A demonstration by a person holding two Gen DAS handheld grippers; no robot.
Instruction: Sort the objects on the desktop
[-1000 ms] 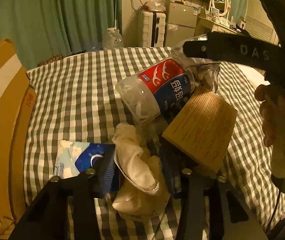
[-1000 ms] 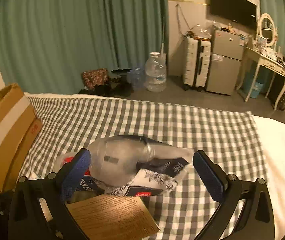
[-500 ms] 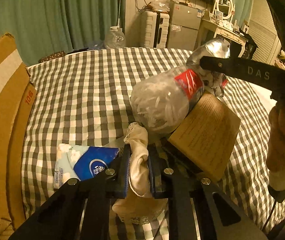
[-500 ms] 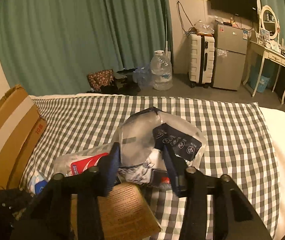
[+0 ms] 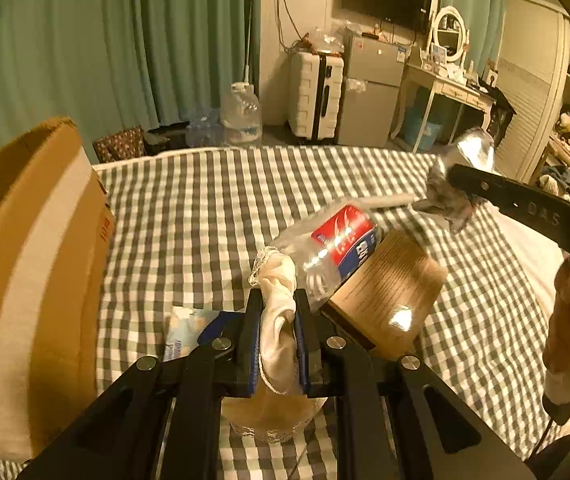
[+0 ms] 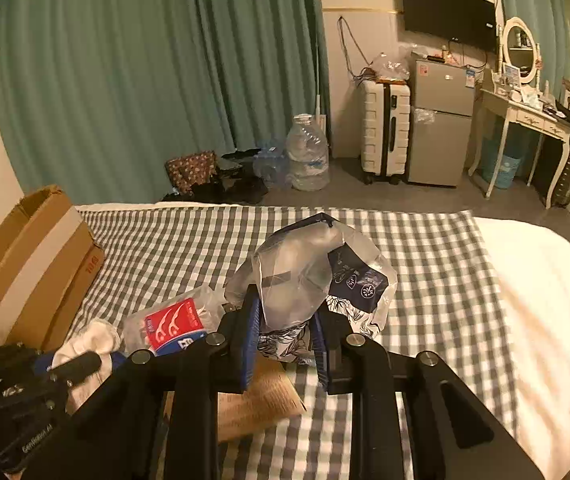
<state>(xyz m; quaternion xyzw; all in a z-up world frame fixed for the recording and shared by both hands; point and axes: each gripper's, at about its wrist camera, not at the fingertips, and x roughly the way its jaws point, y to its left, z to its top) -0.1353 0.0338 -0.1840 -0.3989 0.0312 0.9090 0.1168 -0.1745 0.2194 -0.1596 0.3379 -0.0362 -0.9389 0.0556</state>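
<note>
My left gripper (image 5: 276, 334) is clamped narrow on the white sock (image 5: 277, 312); my right gripper (image 6: 285, 330) is clamped on the crinkly plastic bag (image 6: 309, 276). Both are in the clutter on the checked bed (image 5: 189, 220), right of the cardboard box (image 5: 33, 264).

To do this well, I judge: keep both squeezes firm, raise each item straight clear of the plastic bottle (image 5: 333, 252) and the brown booklet (image 5: 389, 300) so nothing drags, then carry them toward the box.

The sock's long axis runs up between my left fingers, its top end pointing away from me and its lace-edged end hanging below them. The bag stands roughly upright, bunched, no clear axis. The bottle lies tilted just right of the sock, 1 end toward the sock. A tissue pack (image 5: 185, 332) lies between box and sock.
</note>
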